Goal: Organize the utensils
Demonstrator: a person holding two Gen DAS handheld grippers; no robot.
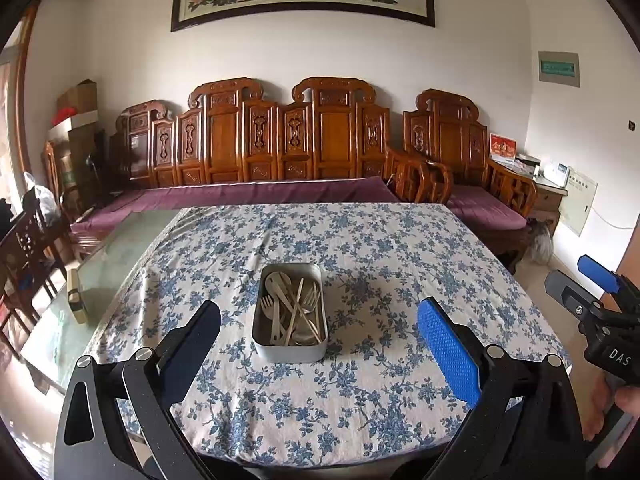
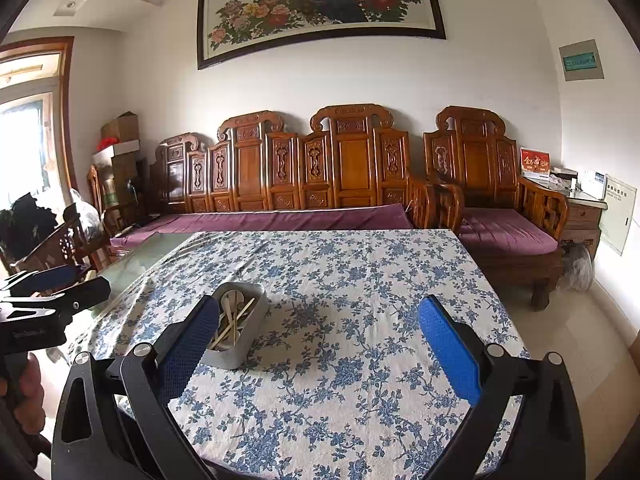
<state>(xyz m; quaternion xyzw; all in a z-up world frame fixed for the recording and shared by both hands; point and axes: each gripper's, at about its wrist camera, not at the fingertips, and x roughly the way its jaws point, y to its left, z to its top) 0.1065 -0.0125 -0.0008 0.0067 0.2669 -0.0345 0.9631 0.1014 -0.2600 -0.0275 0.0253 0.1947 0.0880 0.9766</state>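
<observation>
Tin (image 1: 290, 316) centred ahead of left gripper (image 1: 320, 344) jaws, on tablecloth (image 1: 360, 240); utensils (image 1: 294, 308) inside tin. Ahead-left of right gripper (image 2: 320, 344) jaws. Bench (image 1: 256, 144) behind table.

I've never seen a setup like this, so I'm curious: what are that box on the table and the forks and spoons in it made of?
The box looks like brushed metal, maybe steel or aluminium: dull grey sheen, thin rolled rim. The utensils look like pale plastic or a wood-fibre composite: matte cream, no shine. The tablecloth is printed fabric, showing creases.
</observation>
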